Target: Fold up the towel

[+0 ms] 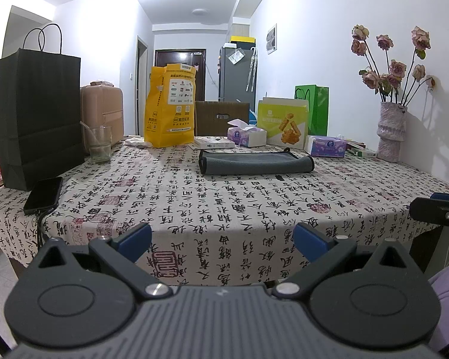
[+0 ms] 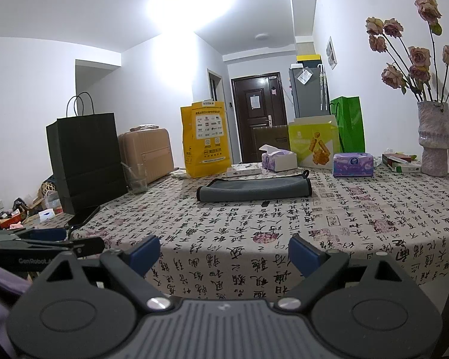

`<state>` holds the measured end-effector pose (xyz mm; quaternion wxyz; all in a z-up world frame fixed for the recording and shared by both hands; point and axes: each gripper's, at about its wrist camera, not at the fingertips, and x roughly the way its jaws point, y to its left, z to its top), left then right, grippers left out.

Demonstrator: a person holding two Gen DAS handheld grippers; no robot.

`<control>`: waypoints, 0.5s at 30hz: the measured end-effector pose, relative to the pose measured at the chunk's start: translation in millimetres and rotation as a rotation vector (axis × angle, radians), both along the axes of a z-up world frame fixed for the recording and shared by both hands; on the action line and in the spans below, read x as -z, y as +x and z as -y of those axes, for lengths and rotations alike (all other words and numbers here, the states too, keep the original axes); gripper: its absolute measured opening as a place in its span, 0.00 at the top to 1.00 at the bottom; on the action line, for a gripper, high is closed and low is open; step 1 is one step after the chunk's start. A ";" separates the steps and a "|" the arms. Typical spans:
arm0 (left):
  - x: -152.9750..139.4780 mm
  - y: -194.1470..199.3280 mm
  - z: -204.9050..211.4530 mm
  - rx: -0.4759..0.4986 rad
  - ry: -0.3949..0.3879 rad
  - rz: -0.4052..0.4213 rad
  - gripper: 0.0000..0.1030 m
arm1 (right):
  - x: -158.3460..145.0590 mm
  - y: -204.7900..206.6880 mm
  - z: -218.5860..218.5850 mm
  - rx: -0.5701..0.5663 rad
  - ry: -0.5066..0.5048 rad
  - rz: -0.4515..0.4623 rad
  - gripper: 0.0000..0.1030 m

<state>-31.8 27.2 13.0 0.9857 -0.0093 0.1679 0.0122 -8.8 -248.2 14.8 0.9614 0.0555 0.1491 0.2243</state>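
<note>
Lying folded well beyond both spread-wide, empty grippers, left (image 1: 223,239) and right (image 2: 224,249), the grey towel (image 1: 256,163) rests on the tablecloth (image 1: 254,203).

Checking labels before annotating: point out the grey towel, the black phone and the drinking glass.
Grey folded microfibre towel (image 1: 256,163): left wrist view, middle of its top face.
Black flat phone (image 1: 43,195): left wrist view, centre of its screen.
Clear drinking glass (image 1: 99,143): left wrist view, middle of its side wall.
</note>
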 end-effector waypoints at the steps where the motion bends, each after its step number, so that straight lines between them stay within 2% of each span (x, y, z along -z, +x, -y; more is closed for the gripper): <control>1: 0.1 0.0 -0.1 0.000 0.000 0.000 0.00 | -0.1 0.0 0.0 0.001 0.000 0.000 0.10; 15: 0.3 -0.1 -0.3 0.001 0.000 0.000 0.00 | 2.2 -1.2 1.7 -0.005 0.002 0.001 0.10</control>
